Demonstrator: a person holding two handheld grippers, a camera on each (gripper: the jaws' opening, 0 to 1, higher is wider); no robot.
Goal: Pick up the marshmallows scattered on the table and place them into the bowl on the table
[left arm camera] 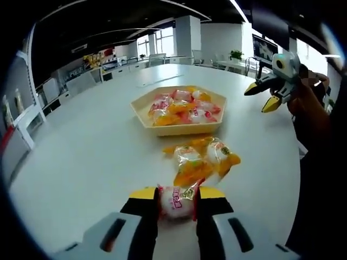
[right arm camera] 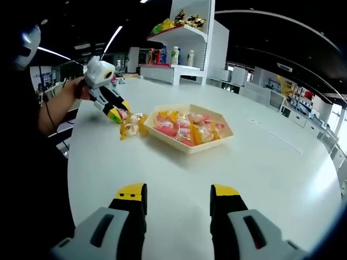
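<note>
A pink-wrapped marshmallow sits pinched between the yellow-tipped jaws of my left gripper, just above the white table. Ahead of it lie a few orange-wrapped marshmallows in a loose pile. Beyond them stands the beige hexagonal bowl with several wrapped marshmallows inside. In the right gripper view the same bowl is mid-table, the loose marshmallows lie to its left, and the left gripper is down beside them. My right gripper is open over bare table with nothing between its jaws. It also appears raised at the right.
A person's hand holds the left gripper at the table's left edge. White shelves with bottles and snacks stand behind the table. Desks and chairs fill the office beyond the far edge.
</note>
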